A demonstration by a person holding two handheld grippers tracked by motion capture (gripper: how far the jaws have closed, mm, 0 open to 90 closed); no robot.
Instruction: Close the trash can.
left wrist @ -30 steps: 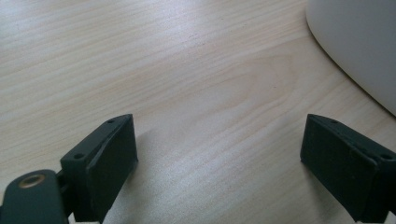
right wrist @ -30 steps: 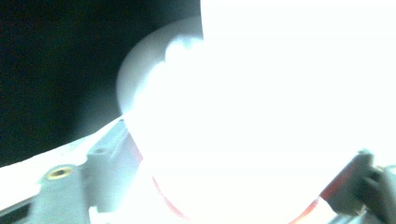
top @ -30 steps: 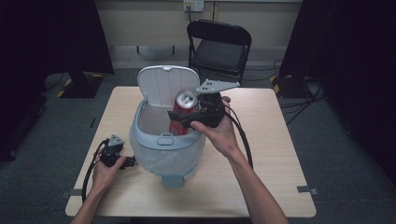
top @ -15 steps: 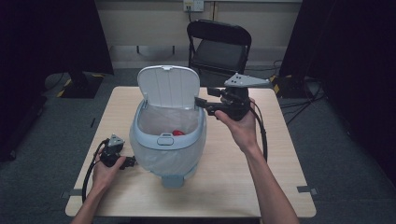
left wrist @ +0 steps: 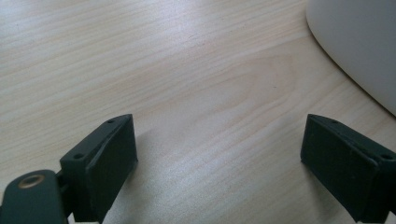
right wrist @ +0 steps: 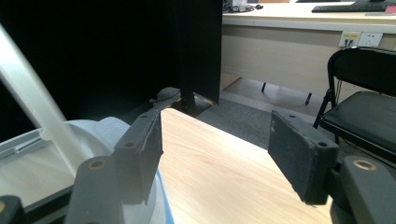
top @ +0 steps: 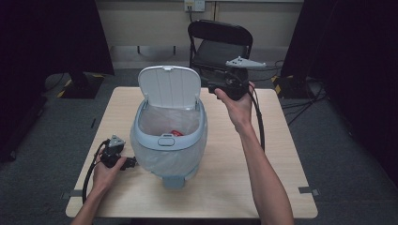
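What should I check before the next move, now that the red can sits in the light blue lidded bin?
1. Red can inside the light blue plastic bin: ok, it lies at the bottom.
2. Right gripper empty: ok, its jaws stand apart with nothing between them; they have just been closing, then easing open a little.
3. Hinged white lid free to close: ok, it stands upright and open, with the right gripper beside its edge.
4. Left gripper out of the way: ok, open, low on the pale wooden table beside the bin.
5. Clear liner bag seated on the rim: cannot tell.
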